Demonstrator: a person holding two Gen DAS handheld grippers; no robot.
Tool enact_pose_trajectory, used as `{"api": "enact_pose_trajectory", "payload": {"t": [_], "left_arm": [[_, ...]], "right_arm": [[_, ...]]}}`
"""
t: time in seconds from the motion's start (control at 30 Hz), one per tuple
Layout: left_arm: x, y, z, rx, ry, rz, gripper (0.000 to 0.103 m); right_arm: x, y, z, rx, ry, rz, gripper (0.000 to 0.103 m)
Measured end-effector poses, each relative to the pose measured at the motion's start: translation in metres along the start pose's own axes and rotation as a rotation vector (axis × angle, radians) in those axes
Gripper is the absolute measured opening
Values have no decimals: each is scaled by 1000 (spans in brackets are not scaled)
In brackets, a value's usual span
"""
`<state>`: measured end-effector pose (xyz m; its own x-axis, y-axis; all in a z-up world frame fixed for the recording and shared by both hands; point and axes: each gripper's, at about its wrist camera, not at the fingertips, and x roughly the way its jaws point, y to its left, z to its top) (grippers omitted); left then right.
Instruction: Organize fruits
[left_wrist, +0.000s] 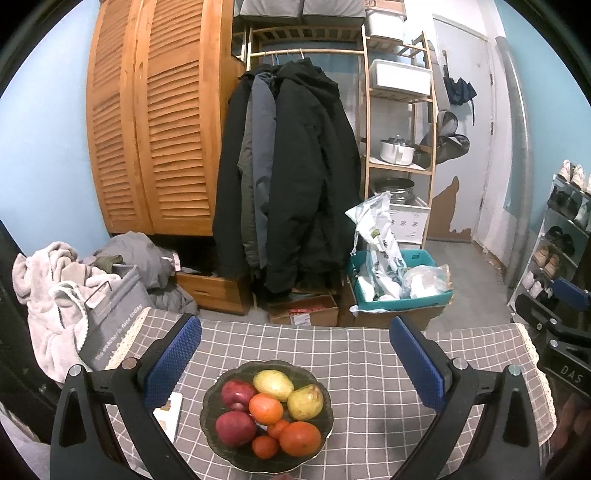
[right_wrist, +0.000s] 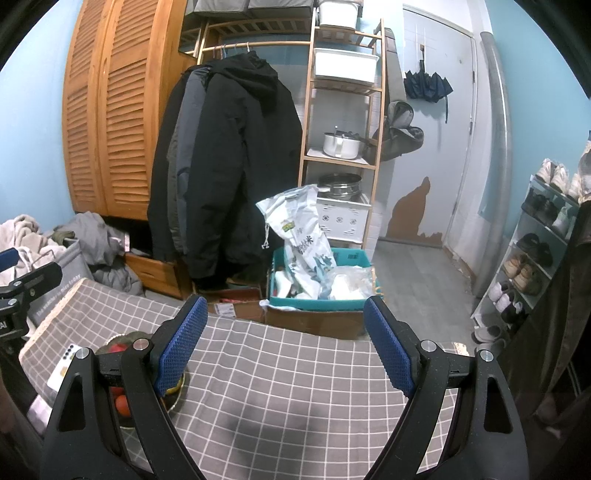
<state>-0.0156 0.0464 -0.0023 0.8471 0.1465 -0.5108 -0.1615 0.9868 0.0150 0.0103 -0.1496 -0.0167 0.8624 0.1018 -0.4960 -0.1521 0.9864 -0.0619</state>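
Grey checked tablecloth (left_wrist: 369, 354) covers table. Dark bowl (left_wrist: 212, 406) sits near edge, left of centre, piled with fruits (left_wrist: 271, 408): red apples, oranges, yellow-green pears. Left gripper (left_wrist: 295, 363) hovers above bowl, fingers spread wide, nothing pinched. Right gripper (right_wrist: 286, 345) over bare cloth right of bowl, fingers spread, empty.
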Motion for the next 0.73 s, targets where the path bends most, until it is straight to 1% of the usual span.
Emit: {"api": "enact_pose_trajectory", "payload": {"t": [0.13,0.3,0.53,0.73], "left_arm": [[1,2,0,-13,3,18,103],[5,6,-1,-48,19,1,103],[3,1,-2,-31,8,10,103],[3,-1,-3,-14,6,2,103]], "right_arm": [[-1,-3,0,-4,1,-5,85],[-1,-4,1,-3,1,-5,85],[-1,-2,1,-5,1,-4,85],[-1,-2,1,-5,1,-3,85]]}}
